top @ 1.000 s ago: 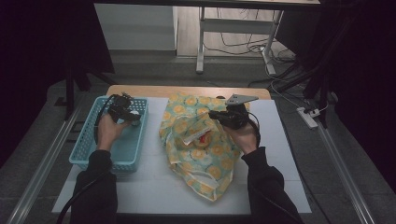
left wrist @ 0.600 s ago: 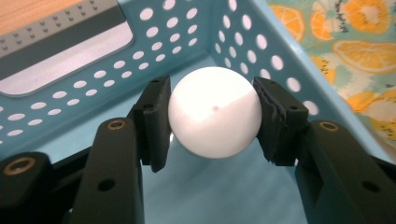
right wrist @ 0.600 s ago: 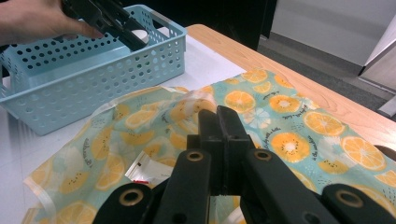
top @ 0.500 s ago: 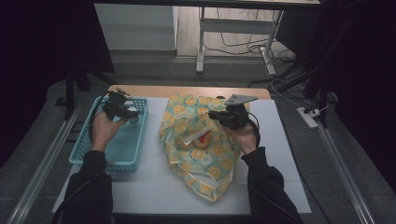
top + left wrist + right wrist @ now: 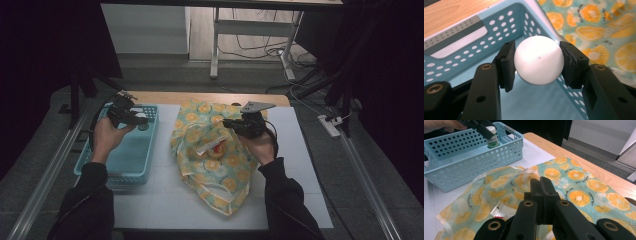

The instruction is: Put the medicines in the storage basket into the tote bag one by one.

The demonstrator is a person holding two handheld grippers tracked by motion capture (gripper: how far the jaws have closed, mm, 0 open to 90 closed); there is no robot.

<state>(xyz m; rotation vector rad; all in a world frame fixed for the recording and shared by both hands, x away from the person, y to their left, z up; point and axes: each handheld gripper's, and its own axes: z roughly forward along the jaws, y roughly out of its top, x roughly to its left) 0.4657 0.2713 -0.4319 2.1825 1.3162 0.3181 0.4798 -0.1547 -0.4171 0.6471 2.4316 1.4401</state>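
Observation:
A small bottle with a white round cap (image 5: pixel 539 63) and a green label (image 5: pixel 491 138) hangs over the far end of the light blue perforated basket (image 5: pixel 125 160). My left gripper (image 5: pixel 137 120) is shut on it, one pad on each side of the cap. A thin bag printed with orange slices (image 5: pixel 220 170) lies open on the white mat, and a clear packet with red in it (image 5: pixel 212 147) shows in its mouth. My right gripper (image 5: pixel 227 122) hovers over the bag's far part. Its jaws are shut together (image 5: pixel 540 182), and I see nothing between them.
The basket (image 5: pixel 461 167) stands left of the bag (image 5: pixel 574 185) on a white mat (image 5: pixel 165 195). A wooden table edge (image 5: pixel 165 97) runs behind them. Metal rails (image 5: pixel 45 175) flank the table, and cables lie on the floor beyond.
My left hand has risen with the bottle and drifted toward the basket's far end. The right hand and the bag have kept still.

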